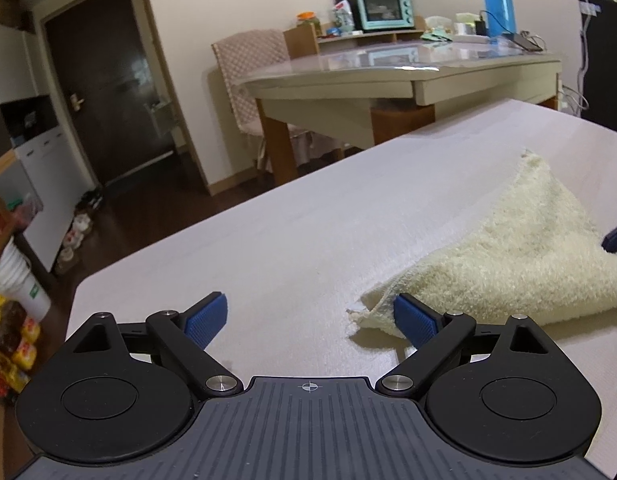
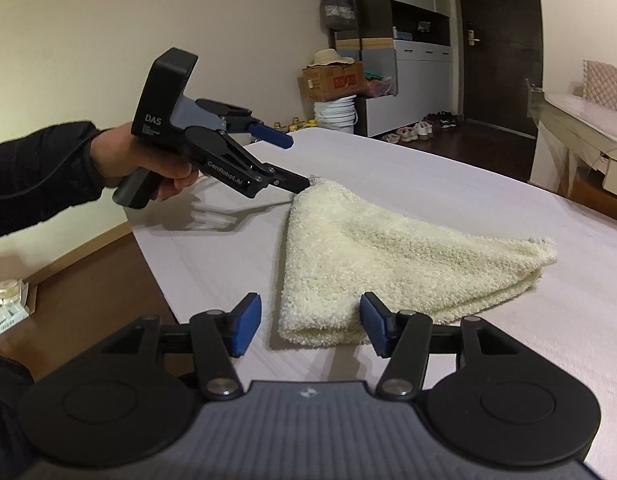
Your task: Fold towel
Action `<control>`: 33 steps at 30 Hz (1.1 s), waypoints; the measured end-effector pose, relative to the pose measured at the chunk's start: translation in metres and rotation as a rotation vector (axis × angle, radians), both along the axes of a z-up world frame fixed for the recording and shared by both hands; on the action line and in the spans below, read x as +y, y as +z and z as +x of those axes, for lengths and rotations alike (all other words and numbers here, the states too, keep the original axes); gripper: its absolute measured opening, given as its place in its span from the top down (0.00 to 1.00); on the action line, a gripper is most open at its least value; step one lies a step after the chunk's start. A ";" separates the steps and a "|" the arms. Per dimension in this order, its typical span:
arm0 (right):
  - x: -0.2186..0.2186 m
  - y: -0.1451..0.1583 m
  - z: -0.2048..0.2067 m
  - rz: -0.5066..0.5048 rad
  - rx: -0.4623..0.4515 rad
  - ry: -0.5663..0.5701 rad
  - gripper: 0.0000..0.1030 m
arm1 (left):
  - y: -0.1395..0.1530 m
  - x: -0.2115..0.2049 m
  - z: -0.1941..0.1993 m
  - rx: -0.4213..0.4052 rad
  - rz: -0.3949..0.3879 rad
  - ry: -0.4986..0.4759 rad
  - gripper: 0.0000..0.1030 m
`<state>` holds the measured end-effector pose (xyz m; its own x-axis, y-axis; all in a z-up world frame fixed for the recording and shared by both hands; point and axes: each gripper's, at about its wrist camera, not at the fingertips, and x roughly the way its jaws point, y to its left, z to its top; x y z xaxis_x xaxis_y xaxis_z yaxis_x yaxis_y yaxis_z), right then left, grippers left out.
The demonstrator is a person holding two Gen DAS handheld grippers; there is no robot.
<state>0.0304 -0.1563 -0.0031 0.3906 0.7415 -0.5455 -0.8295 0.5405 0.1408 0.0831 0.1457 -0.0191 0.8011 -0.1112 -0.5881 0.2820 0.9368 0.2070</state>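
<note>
A cream terry towel lies folded into a rough triangle on the white table. It also shows in the left wrist view, at the right. My left gripper is open; its right finger pad touches the towel's near corner, with nothing between the pads. From the right wrist view the left gripper sits at the towel's far corner. My right gripper is open, low over the table, with the towel's near folded edge between its pads.
In the left wrist view a glass-topped table with a toaster oven and blue flask stands beyond the white table, with a chair beside it. The table's left edge drops to wooden floor. Boxes and buckets stand by the far wall.
</note>
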 end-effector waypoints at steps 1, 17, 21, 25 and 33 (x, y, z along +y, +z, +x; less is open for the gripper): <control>-0.003 0.002 -0.002 0.005 0.002 -0.017 0.34 | 0.002 -0.001 -0.004 0.001 0.001 0.017 0.09; -0.051 0.027 -0.039 0.044 0.107 -0.380 0.00 | 0.017 -0.044 -0.112 0.022 -0.256 0.350 0.00; -0.059 0.027 -0.050 0.022 0.103 -0.396 0.00 | 0.021 -0.061 -0.125 0.026 -0.249 0.350 0.00; -0.066 0.028 -0.062 0.016 0.100 -0.414 0.00 | 0.023 -0.079 -0.134 0.026 -0.210 0.353 0.00; -0.063 0.038 -0.075 -0.051 0.044 -0.423 0.00 | 0.029 -0.099 -0.153 0.038 -0.210 0.377 0.00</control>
